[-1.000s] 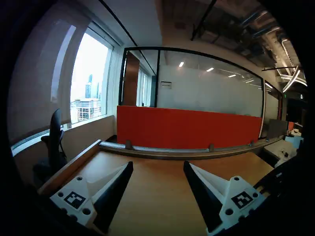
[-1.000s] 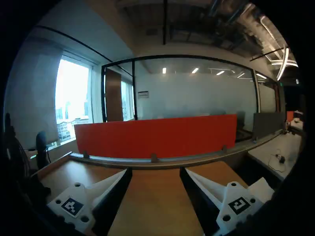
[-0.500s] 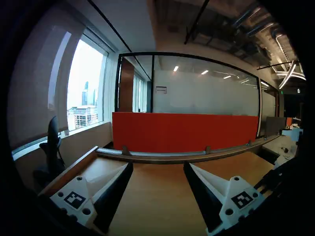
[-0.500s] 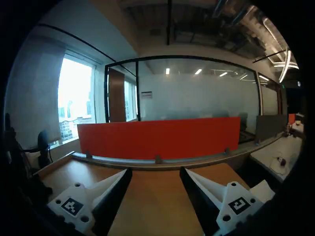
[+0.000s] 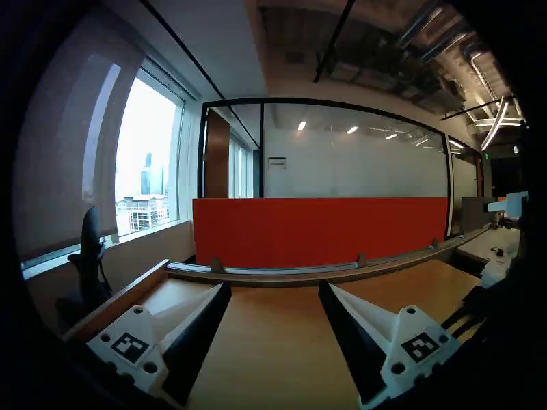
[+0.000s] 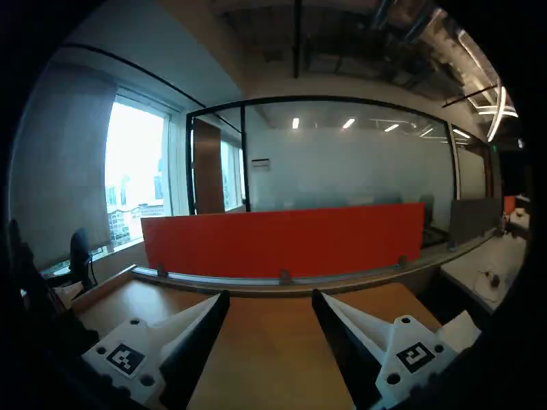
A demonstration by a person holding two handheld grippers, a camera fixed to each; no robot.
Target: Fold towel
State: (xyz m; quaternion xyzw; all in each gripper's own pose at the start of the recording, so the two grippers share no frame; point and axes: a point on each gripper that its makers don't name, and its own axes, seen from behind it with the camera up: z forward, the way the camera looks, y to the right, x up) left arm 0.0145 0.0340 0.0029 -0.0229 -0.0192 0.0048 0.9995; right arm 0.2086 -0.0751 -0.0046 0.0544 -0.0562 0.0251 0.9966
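My left gripper point(image 5: 273, 287) hangs open over a bare wooden desk point(image 5: 273, 342), with nothing between its white fingers point(image 5: 184, 321). My right gripper point(image 6: 271, 295) is open too, above the same kind of wooden desktop point(image 6: 273, 355), and it holds nothing. A white corner point(image 6: 463, 326) pokes out beside the right finger in the right gripper view; too little of it shows to tell what it is.
An orange divider panel point(image 5: 318, 231) on a grey rail point(image 5: 273, 268) closes the desk's far edge. A black office chair point(image 5: 90, 263) stands by the window at the left. Another desk point(image 6: 489, 263) lies to the right, with a glass wall behind.
Both views have drifted slightly. The left gripper view has levelled out, so the divider now looks horizontal. Both grippers have stayed open.
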